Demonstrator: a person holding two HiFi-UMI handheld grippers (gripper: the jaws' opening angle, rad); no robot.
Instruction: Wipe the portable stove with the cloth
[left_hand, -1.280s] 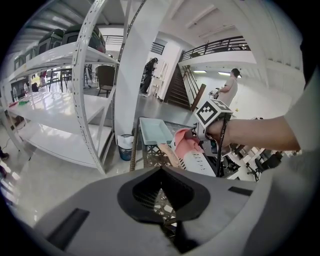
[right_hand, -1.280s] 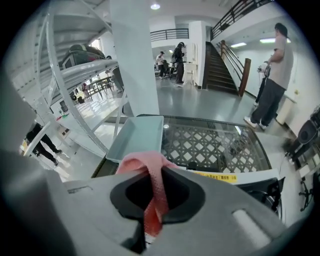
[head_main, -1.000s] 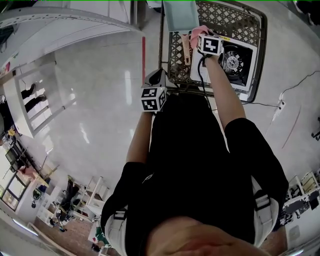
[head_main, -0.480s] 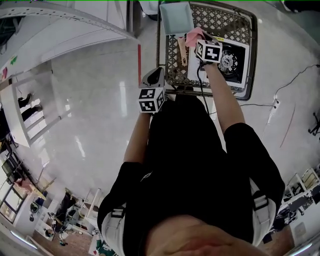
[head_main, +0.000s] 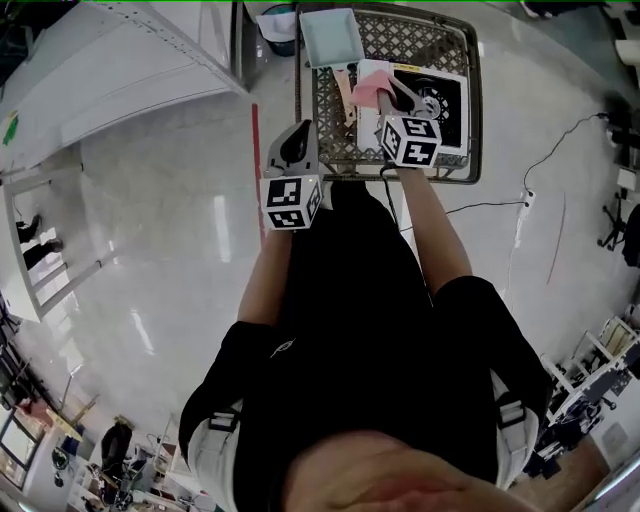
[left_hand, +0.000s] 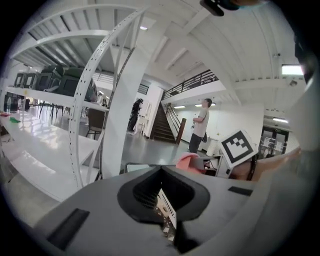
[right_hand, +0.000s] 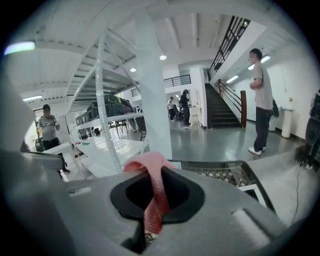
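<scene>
Your right gripper is clenched on the pink cloth, but only on a narrow bunched fold. The rest loops up over the jaw tops and flops to the 10 o'clock side. In the head view the cloth hangs over the 9 o'clock end of the portable stove, apparently lifted clear of it rather than pressed down.

That thin bite is the main risk. If you drag it hard across the top plate, I'd expect the fold to pull out from between the pads. The loose loop could also catch on the pan supports around the burner and tug free.

Your left gripper has its jaws together on nothing. It sits off the lattice table, at about 8 o'clock from the stove. Nothing is steadying the stove body, so a firm stroke could skate it across the lattice, possibly towards the pale blue tray at its 10 o'clock.

The stove lies flat on the far right of the table, at your 12 to 1 o'clock. Its long axis runs roughly 10 to 4 o'clock, with the burner towards the 4 o'clock half. I cannot tell which edge carries the knob.
</scene>
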